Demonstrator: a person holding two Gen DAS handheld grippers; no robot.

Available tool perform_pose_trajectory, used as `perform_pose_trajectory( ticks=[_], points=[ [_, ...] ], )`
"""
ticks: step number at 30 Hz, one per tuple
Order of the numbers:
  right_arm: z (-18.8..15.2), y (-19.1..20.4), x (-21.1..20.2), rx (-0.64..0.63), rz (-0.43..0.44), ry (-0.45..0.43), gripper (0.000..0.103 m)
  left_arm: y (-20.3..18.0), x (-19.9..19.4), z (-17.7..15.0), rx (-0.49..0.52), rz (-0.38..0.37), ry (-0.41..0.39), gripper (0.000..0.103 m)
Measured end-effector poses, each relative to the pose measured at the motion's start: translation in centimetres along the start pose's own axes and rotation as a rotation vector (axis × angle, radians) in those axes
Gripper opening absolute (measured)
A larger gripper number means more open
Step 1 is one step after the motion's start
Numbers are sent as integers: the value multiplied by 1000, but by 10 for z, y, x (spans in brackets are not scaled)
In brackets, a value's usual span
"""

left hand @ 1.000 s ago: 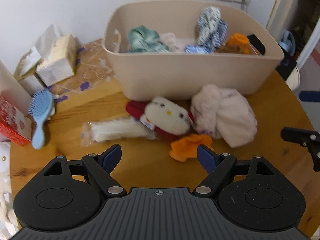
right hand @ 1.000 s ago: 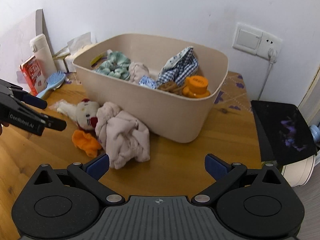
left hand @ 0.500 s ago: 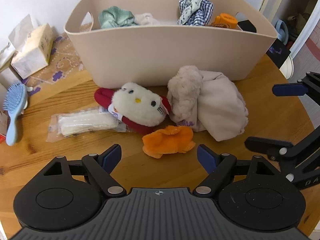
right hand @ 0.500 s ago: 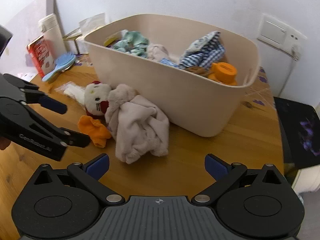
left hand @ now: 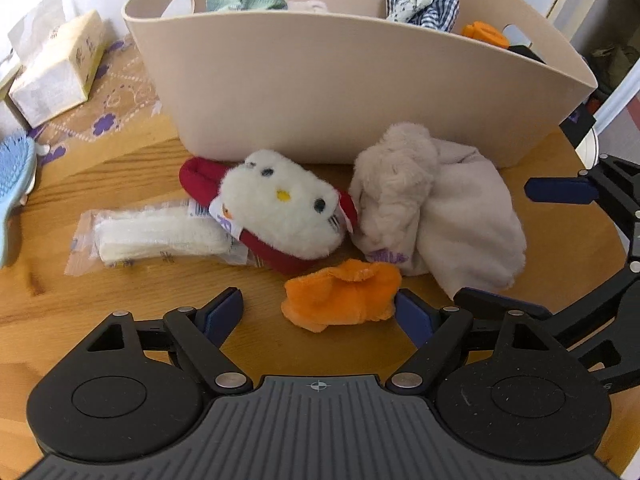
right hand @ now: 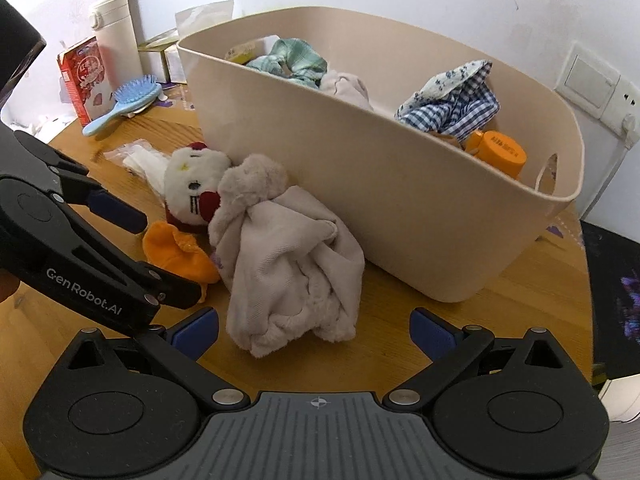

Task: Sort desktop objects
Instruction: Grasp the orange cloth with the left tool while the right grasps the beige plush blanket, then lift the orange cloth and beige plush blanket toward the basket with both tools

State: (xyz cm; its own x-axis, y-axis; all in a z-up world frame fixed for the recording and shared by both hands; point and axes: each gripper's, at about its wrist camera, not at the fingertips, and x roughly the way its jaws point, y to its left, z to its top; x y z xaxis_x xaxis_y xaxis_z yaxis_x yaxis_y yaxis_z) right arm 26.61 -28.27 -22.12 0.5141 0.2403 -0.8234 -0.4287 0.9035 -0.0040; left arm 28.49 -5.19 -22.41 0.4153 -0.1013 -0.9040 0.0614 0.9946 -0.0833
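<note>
Near the table's middle, in front of the beige bin, our left gripper is spread wide around the orange plush. Our right gripper, also spread, faces the grey cloth toy beside the white cat plush.

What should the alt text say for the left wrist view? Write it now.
The open left gripper hovers low over a wooden table, fingers flanking a small orange plush. Behind it lie a white cat plush, a beige cloth toy and a beige bin.
</note>
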Motion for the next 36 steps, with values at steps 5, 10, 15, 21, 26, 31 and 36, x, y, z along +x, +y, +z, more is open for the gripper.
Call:
perform_pose_trajectory(
  ticks=[5, 10, 15, 21, 26, 31, 36],
  points=[
    [1, -5, 6, 11, 33, -1, 90, -1, 1, 4, -14, 9, -14, 82],
    [2, -3, 9, 12, 69, -6, 74, -7, -2, 7, -15, 4, -22, 58],
    [1, -3, 9, 41, 104, -20, 35, -11, -3, 9, 16, 34, -26, 22],
    [-4, -4, 1, 27, 119, -38, 22, -8, -5, 4, -4, 25, -22, 17],
    [-15, -3, -9, 35, 118, -43, 21, -8, -10, -2, -9, 11, -19, 17],
    [-24, -4, -21, 55, 107, -58, 21, -10, -16, -7, -10, 7, -23, 17],
    [-30, -2, -34, 68, 94, -75, 21, -13, -27, -13, 0, 5, -36, 17]
  ],
)
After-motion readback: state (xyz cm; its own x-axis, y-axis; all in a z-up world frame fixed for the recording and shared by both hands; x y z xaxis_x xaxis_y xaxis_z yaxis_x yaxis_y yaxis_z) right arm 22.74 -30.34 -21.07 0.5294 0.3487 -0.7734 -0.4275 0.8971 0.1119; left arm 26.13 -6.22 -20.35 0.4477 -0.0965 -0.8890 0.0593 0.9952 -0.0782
